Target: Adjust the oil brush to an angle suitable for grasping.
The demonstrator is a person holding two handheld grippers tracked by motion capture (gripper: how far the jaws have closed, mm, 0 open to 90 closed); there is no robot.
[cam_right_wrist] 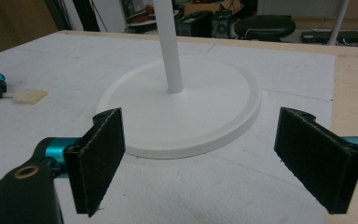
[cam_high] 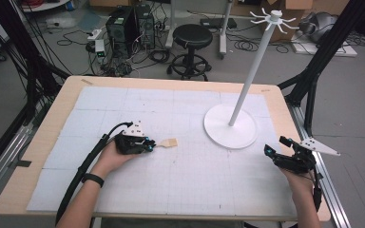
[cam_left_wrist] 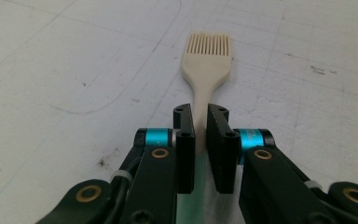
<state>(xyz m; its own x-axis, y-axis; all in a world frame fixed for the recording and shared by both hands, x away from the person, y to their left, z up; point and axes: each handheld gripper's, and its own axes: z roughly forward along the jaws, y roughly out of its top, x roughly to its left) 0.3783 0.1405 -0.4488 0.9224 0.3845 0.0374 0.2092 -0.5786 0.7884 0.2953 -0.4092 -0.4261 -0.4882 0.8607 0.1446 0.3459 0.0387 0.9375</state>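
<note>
Obstacle: white stand (cam_high: 230, 126), broad round base and upright pole, right of centre on the mat (cam_high: 171, 190). Small brush (cam_high: 169, 142) lies left. Between them and toward the near edge: open mat.

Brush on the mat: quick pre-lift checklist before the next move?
1. Left gripper shut on the brush handle: ok.
2. Handle centred between the fingers: ok.
3. Bristle end free of the fingers: ok.
4. Brush off the mat: not ok, head looks still down.
5. Right gripper open, holding nothing: ok.
6. Stand upright, hooks free: ok.
</note>
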